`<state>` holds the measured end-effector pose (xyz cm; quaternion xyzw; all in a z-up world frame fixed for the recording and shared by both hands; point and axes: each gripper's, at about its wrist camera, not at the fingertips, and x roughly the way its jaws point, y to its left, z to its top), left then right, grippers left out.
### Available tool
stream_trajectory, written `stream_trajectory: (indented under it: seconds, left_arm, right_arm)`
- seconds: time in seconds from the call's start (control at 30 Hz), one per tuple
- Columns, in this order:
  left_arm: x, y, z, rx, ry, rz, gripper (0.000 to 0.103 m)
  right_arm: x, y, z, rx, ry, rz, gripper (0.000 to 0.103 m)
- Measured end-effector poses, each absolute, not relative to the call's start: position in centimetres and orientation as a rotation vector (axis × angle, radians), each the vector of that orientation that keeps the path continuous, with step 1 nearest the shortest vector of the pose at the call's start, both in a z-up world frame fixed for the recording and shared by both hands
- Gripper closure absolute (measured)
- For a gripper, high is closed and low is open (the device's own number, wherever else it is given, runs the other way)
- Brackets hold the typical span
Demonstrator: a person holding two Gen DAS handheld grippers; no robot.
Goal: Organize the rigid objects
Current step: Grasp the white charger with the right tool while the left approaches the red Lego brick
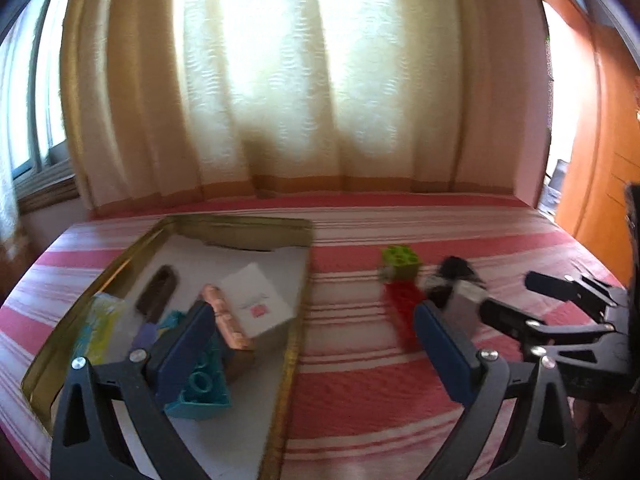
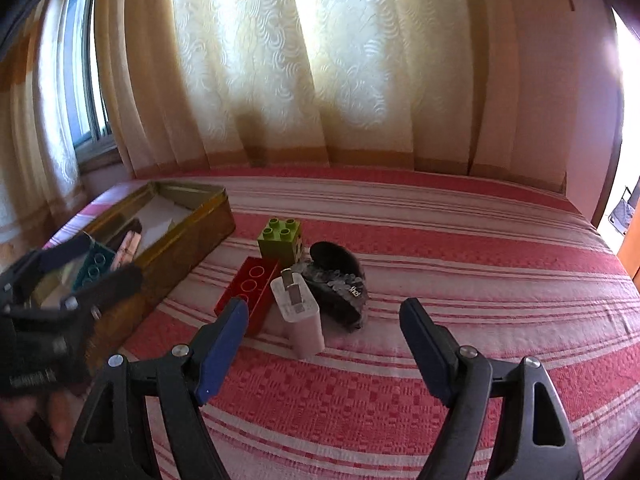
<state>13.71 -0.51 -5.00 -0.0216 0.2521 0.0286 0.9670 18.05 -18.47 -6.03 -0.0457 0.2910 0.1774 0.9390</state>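
Four pieces wait mid-frame; right gripper (image 2: 322,328), jaws wide, could topple the upright charger (image 2: 300,320) into the red brick (image 2: 248,288).

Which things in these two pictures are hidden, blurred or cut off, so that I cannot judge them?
- Teal brick: left wrist view, partly hidden behind a left gripper finger.
- Tin contents: right wrist view, hidden by its wall and the blurred left gripper.
- Red brick, white charger: left wrist view, motion-blurred.
- Black object: unidentifiable.
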Motion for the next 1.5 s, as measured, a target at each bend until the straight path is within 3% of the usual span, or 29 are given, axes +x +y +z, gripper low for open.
stream_trajectory:
  seconds: [0.17,0.23,0.3,0.33,0.37,0.47,0.77,1.23,1.43,1.5]
  left_arm:
    - [13.7,0.2,-5.2,-0.086,0.518,0.05,0.002]
    - [13.6,-0.5,-5.2,-0.069,0.514,0.036,0.001]
    - [13.6,-1.3,-5.0,-0.06,0.515,0.014,0.001]
    - [13.7,-1.5,-5.0,-0.059,0.518,0.007,0.001]
    - [13.8,-1.8,-5.0,-0.058,0.526,-0.003,0.001]
    - [14.1,-2.5,-5.7,-0.057,0.548,-0.02,0.001]
    - [15.0,-4.3,-7.3,-0.025,0.594,-0.039,0.001]
    - [16.4,-6.9,-7.6,0.066,0.652,-0.069,0.003]
    - [16.9,-7.2,-7.9,0.073,0.682,-0.088,0.008]
    - [17.0,-7.5,-7.9,0.084,0.682,-0.094,0.019]
  right_arm:
    - [19.5,-17.1,-6.5,-0.125,0.639,0.387,0.026]
    - [20.2,-16.6,-6.8,-0.137,0.67,0.397,0.039]
    - [20.9,-16.1,-7.5,-0.149,0.726,0.41,0.043]
    - [21.0,-16.1,-7.5,-0.149,0.724,0.409,0.05]
    - [20.9,-16.2,-7.4,-0.142,0.715,0.415,0.065]
    - [20.3,-16.6,-7.0,-0.121,0.682,0.419,0.08]
    - [19.0,-18.2,-5.9,-0.04,0.591,0.409,0.08]
    - [20.1,-20.3,-7.3,-0.029,0.709,0.369,0.08]
    - [20.7,-20.5,-7.8,-0.016,0.752,0.388,0.08]
    - [20.3,-20.6,-7.6,-0.017,0.73,0.385,0.08]
